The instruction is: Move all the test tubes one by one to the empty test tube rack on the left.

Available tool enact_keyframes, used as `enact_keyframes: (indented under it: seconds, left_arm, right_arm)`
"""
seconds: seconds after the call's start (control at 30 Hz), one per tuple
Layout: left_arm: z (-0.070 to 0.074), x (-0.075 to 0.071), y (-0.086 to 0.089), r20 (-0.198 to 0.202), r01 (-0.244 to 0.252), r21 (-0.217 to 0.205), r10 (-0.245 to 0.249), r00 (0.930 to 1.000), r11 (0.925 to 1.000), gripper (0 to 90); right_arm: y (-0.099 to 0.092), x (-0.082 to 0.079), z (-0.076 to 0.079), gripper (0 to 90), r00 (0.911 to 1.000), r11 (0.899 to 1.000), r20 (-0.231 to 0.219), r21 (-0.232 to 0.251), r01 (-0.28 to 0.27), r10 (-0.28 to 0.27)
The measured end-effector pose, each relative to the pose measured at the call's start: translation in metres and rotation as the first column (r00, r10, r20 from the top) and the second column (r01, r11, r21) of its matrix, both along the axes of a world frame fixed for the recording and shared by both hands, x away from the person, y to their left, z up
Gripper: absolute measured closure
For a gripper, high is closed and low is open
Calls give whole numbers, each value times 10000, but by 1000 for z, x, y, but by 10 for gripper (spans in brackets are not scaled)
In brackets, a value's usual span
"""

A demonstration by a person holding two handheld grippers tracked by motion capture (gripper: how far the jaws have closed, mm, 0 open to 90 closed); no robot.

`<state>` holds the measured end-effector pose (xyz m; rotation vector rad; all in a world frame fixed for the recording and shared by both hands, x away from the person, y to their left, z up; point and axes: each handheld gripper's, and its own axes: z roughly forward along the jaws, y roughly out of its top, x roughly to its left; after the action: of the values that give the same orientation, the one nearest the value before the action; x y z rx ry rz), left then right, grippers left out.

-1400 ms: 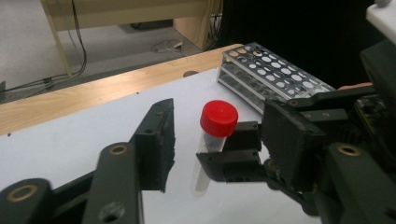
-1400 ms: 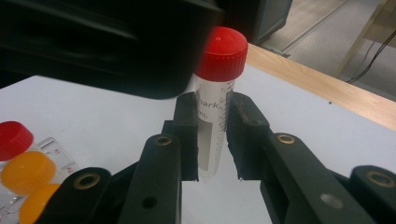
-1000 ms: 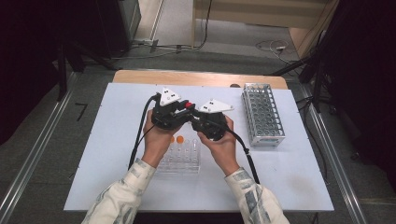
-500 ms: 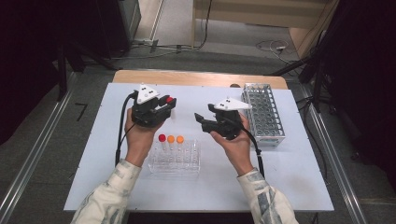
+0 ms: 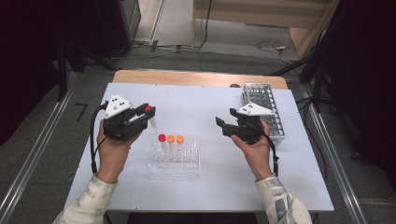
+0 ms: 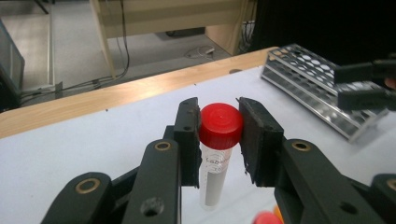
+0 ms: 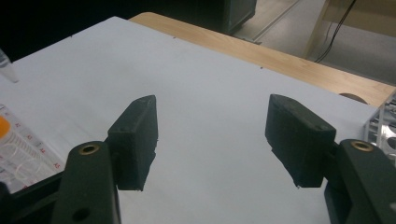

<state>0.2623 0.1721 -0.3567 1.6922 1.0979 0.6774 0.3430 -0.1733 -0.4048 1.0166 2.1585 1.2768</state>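
Note:
My left gripper (image 5: 147, 112) is shut on a clear tube with a red cap (image 5: 152, 122), held just left of and above the clear rack (image 5: 175, 161). In the left gripper view the pads press both sides of the red cap (image 6: 221, 123) and the tube body hangs below. The rack holds a red-capped tube (image 5: 162, 138) and two orange-capped tubes (image 5: 175, 139). My right gripper (image 5: 225, 119) is to the right of the rack. Its jaws have just been opening and stand wide in the right gripper view (image 7: 212, 133), with nothing between them.
A metal tube rack (image 5: 264, 109) lies at the table's back right, close behind my right hand; it also appears in the left gripper view (image 6: 317, 88). The white table top (image 5: 196, 105) ends in a wooden strip at the back. Cables trail from both grippers.
The two grippers were together above the clear rack and have moved apart. The left went left with the red-capped tube; the right went right and its jaws opened.

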Motion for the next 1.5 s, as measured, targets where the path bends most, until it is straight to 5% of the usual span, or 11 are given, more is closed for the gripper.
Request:
enact_keyframes:
  seconds: [0.33, 1.1, 1.5]
  left_arm:
    - [-16, -18, 1, -237, 359, -91, -361, 9991, 9993, 700]
    - [-50, -18, -2, -778, 579, -82, -583, 9953, 9983, 646]
    - [-51, -21, 11, -780, 59, -547, -102, 9969, 9985, 346]
  right_arm:
    - [-9, -3, -3, 333, 10000, 9999, -17, -51, 95, -95]
    - [-18, -4, -6, 333, 9997, 9997, -44, -46, 220, -220]
    - [-23, -6, -11, 292, 9998, 9999, -203, -73, 85, -86]
